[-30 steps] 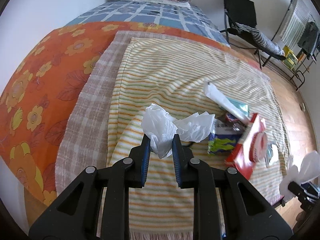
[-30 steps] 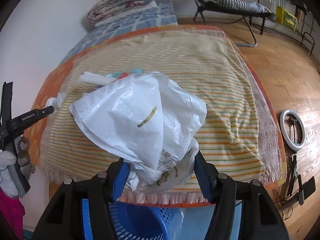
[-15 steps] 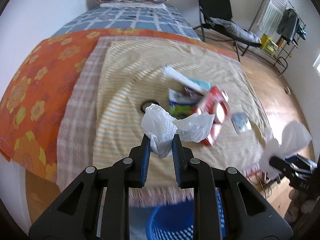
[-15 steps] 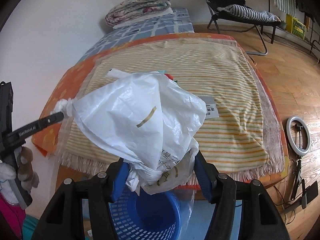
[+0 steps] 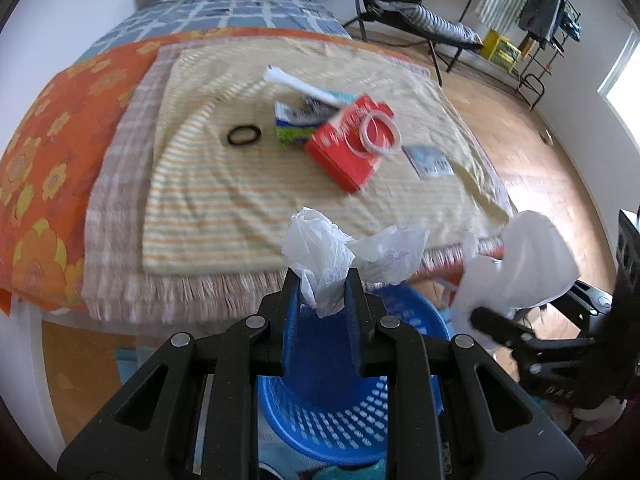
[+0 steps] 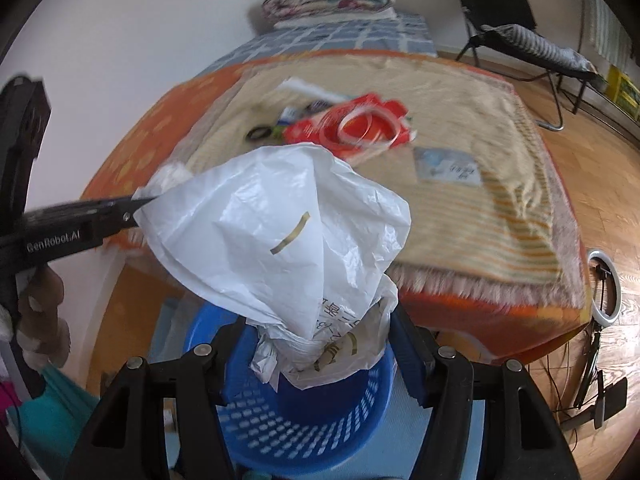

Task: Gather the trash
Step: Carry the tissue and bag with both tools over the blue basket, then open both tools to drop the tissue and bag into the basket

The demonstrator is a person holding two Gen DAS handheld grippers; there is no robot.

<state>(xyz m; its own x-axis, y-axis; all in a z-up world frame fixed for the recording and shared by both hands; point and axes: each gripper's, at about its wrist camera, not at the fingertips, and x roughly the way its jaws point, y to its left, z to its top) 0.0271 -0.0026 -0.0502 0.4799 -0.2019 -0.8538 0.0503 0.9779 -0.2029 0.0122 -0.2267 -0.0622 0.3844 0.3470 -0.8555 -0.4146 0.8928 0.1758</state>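
1. Gripping a crumpled white plastic scrap (image 5: 320, 268), the left hand-held gripper (image 5: 321, 300) is seen clamped on it above a blue basket (image 5: 340, 412).
2. A larger white plastic bag (image 6: 280, 240) is pinched between the fingers of the right hand-held gripper (image 6: 324, 356), directly over the same blue basket (image 6: 296, 420), which stands on the floor against the foot of the bed.
3. A bed covered by a striped yellow blanket (image 5: 240, 184) is shown beyond the basket.
4. More litter is left on the blanket: a red box (image 5: 344, 148) with a ring of clear tape (image 5: 379, 135) on top, a green and blue packet (image 5: 296, 124) touching it, a white wrapper (image 5: 300, 85) behind, and a black hair band (image 5: 244, 135) lying apart.
5. A small printed packet (image 5: 430, 160) is seen near the blanket's right edge.
6. A wooden floor (image 6: 592, 168) is visible to the right.
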